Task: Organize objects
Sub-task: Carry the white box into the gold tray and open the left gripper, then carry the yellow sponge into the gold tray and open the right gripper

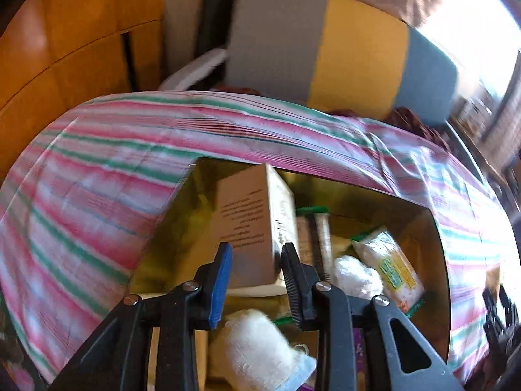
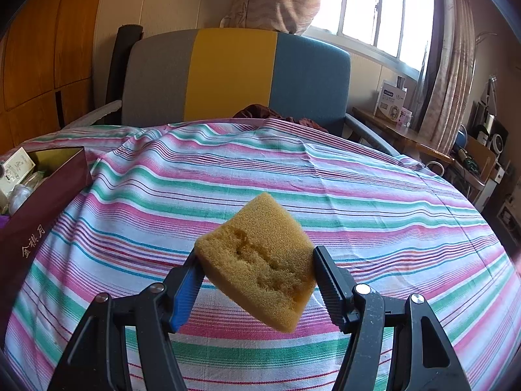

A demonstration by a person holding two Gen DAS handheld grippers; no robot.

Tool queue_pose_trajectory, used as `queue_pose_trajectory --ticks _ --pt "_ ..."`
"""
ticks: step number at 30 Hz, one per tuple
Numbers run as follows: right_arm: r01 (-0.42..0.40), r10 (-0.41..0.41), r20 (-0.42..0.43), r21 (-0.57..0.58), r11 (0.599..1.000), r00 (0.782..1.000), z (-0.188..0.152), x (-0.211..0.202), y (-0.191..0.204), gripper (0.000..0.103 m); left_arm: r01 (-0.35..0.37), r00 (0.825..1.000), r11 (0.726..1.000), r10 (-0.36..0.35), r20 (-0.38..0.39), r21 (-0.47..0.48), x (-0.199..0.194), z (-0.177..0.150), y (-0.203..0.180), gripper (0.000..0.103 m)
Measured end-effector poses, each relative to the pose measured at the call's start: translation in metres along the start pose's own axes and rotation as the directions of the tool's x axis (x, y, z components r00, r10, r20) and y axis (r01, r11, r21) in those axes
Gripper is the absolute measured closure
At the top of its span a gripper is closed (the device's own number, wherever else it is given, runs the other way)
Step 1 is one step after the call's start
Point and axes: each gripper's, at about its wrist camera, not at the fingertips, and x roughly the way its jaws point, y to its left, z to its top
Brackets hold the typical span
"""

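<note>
The storage box [image 1: 436, 238], maroon outside and gold-lined inside, sits on the striped bedsheet [image 1: 97, 169] at the left of the bed, already holding packets and cloth bundles. Over it the left gripper [image 1: 257, 260] is clamped on a tall cardboard carton [image 1: 250, 221], which stands tilted inside the box, probably so it can be set against the wall to save room. To the right, the right gripper [image 2: 257, 270] pinches a yellow sponge [image 2: 260, 260] by its edges above bare sheet, seemingly waiting its turn for the box.
</note>
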Motion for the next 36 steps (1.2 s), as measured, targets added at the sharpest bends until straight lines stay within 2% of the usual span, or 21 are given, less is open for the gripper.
queue_pose_trajectory --ticks 2,4,7,11,15,19,21,26,29,31,34,36 --pt "-0.001 0.001 0.003 0.0 1.0 1.0 0.0 0.0 0.0 0.037 -0.039 0.999 0.998 0.041 0.026 -0.056 -0.008 -0.004 0.01 0.069" --pt "-0.003 0.003 0.004 -0.002 1.0 1.0 0.0 0.0 0.001 0.037 -0.027 0.998 0.994 0.033 0.046 -0.11 -0.017 -0.011 0.021 0.068" --pt "-0.003 0.003 0.0 -0.006 1.0 1.0 0.0 0.0 0.001 0.037 0.054 0.995 0.982 -0.039 0.09 -0.178 -0.033 -0.021 0.034 0.06" --pt "-0.012 0.012 0.007 -0.01 1.0 1.0 0.0 -0.002 0.002 0.037 0.161 0.983 0.961 -0.136 0.119 -0.227 -0.048 -0.039 0.039 0.059" --pt "-0.052 0.052 -0.014 -0.01 0.999 0.999 0.0 -0.001 0.004 0.037 0.262 0.963 0.947 -0.245 0.11 -0.184 -0.057 -0.063 0.027 0.059" --pt "-0.119 0.12 -0.081 0.026 0.993 0.989 -0.001 -0.001 0.005 0.037 0.317 0.946 0.942 -0.306 0.103 -0.11 -0.067 -0.079 0.012 0.058" --pt "-0.152 0.155 -0.077 0.048 0.987 0.985 -0.002 -0.01 0.008 0.037 0.344 0.936 0.936 -0.335 0.108 -0.071 -0.074 -0.087 0.005 0.058" --pt "-0.279 0.281 -0.047 0.05 0.959 0.958 0.0 -0.041 0.03 0.037 0.38 0.919 0.925 -0.379 0.107 0.006 -0.083 -0.1 -0.005 0.058" --pt "-0.334 0.334 -0.031 0.023 0.942 0.942 0.005 -0.06 0.049 0.037 0.371 0.921 0.928 -0.373 0.111 0.038 -0.089 -0.109 -0.005 0.058" --pt "-0.388 0.388 -0.023 0.006 0.922 0.922 0.011 -0.073 0.066 0.037 0.358 0.925 0.932 -0.362 0.118 0.051 -0.093 -0.113 -0.004 0.058" --pt "-0.454 0.454 -0.016 -0.021 0.891 0.891 0.018 -0.089 0.092 0.036 0.344 0.931 0.938 -0.347 0.117 0.04 -0.097 -0.115 0.001 0.058" --pt "-0.477 0.476 -0.028 -0.046 0.878 0.879 0.02 -0.096 0.11 0.036 0.343 0.931 0.939 -0.343 0.123 0.023 -0.1 -0.118 0.006 0.058"
